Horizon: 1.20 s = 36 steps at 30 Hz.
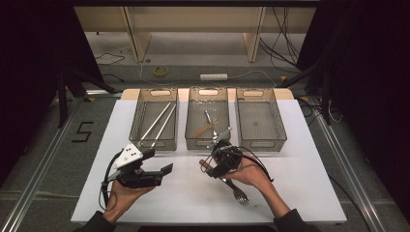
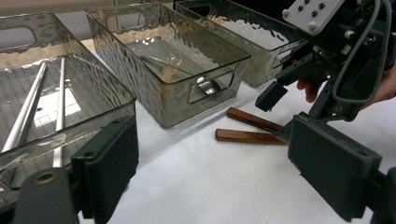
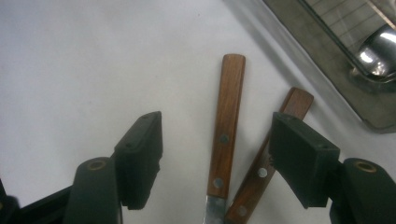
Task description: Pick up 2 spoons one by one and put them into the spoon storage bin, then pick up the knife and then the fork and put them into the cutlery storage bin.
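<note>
Right gripper view shows tongs point(image 3: 215, 158) astride one wooden handle point(image 3: 227, 126) of two

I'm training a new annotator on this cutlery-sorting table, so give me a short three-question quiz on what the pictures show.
1. True or false: the right gripper is clamped on a wooden handle.
2. How many clear bins stand in the row at the far side of the white table?
3. Multiple choice: what lies in the left bin? A) a fork B) two long metal rods C) a sponge

Key:
1. False. Its jaws stand apart over two wooden-handled utensils lying on the table, and the pads touch neither.
2. Three.
3. B. A fork lies on the table near the person's right hand, not in that bin.
</note>
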{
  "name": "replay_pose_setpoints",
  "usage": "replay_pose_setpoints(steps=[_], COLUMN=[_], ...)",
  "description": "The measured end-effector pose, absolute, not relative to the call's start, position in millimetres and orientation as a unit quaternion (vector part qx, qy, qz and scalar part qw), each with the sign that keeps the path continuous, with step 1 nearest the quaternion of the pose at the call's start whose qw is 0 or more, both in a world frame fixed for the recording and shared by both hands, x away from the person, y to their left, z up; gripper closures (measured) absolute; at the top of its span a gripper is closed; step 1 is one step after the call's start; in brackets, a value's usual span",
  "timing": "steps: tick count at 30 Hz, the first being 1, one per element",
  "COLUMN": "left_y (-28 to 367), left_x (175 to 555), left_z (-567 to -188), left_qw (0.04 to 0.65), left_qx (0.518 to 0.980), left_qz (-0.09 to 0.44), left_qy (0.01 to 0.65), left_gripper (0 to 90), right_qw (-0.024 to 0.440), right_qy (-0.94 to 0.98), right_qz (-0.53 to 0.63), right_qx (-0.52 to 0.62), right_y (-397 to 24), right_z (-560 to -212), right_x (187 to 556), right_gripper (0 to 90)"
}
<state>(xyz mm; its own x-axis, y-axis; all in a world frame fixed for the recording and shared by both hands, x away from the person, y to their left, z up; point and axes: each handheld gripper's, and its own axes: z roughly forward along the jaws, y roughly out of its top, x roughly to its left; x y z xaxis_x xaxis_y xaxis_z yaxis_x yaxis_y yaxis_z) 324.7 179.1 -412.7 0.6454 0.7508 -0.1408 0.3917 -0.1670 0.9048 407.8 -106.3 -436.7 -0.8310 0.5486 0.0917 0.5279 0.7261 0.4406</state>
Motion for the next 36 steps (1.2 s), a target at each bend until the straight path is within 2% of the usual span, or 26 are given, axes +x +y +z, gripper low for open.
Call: replay_pose_setpoints(steps=[13, 36], left_y=[179.3, 180.1], left_x=[324.8, 323.9], left_z=[-412.7, -412.6], left_qw=[0.519, 0.517], left_qx=[0.744, 0.745], left_qz=[0.172, 0.172], left_qy=[0.384, 0.384], left_gripper=[16.0, 16.0], right_qw=[0.019, 0.02], right_qy=[0.938, 0.949], right_qz=[0.202, 0.155], right_qx=[0.28, 0.272], right_y=[-104.0, -100.7], right_z=[-445.6, -455.1], right_x=[408.2, 408.2], right_gripper=[49.1, 62.1])
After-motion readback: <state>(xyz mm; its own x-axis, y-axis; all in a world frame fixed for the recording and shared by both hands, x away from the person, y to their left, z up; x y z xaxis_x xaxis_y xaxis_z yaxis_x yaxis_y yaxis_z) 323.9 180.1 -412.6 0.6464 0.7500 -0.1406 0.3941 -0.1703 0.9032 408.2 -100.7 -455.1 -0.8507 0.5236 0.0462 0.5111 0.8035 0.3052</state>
